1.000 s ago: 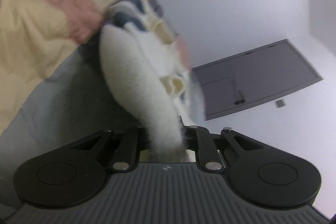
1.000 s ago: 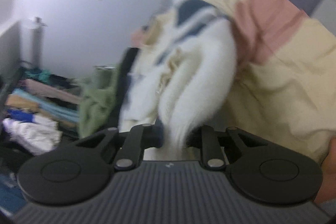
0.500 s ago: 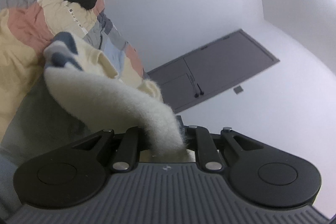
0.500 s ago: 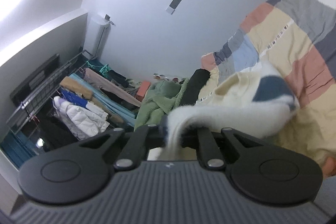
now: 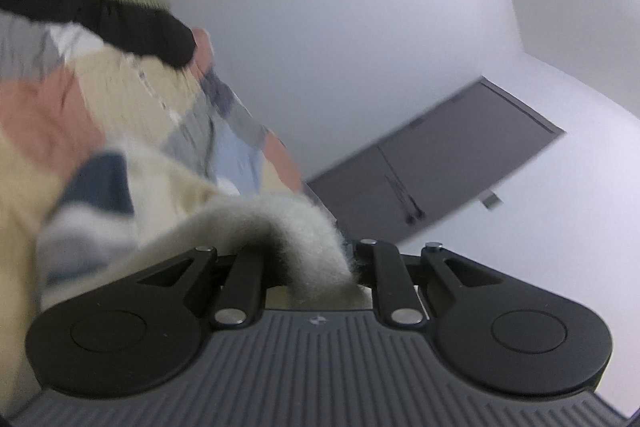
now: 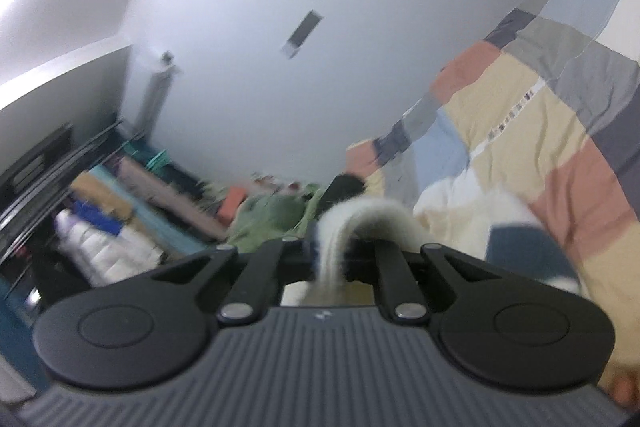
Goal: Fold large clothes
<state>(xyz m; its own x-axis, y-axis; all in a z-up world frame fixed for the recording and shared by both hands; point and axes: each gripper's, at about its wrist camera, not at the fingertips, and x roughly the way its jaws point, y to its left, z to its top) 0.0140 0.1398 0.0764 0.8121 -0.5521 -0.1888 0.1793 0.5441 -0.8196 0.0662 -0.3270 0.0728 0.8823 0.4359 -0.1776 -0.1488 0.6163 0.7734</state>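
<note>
both grippers pinch a fluffy cream sweater with navy patches over a patchwork bed; left gripper and right gripper fingers are closed on its edge; it looks soft, light and floppy, best held by corners.

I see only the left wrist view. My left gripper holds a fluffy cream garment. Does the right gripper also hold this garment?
Observer: Yes. The right gripper is shut on the fluffy cream garment, which arches out from between its fingers.
Operator: What lies to the left of it there?
Observer: A rack of hanging clothes, with a white padded jacket among them.
Operator: I see a green fleece item. Where is it in that view?
Observer: The green fleece item lies just beyond the gripper, between the rack and the patchwork bed cover.
</note>
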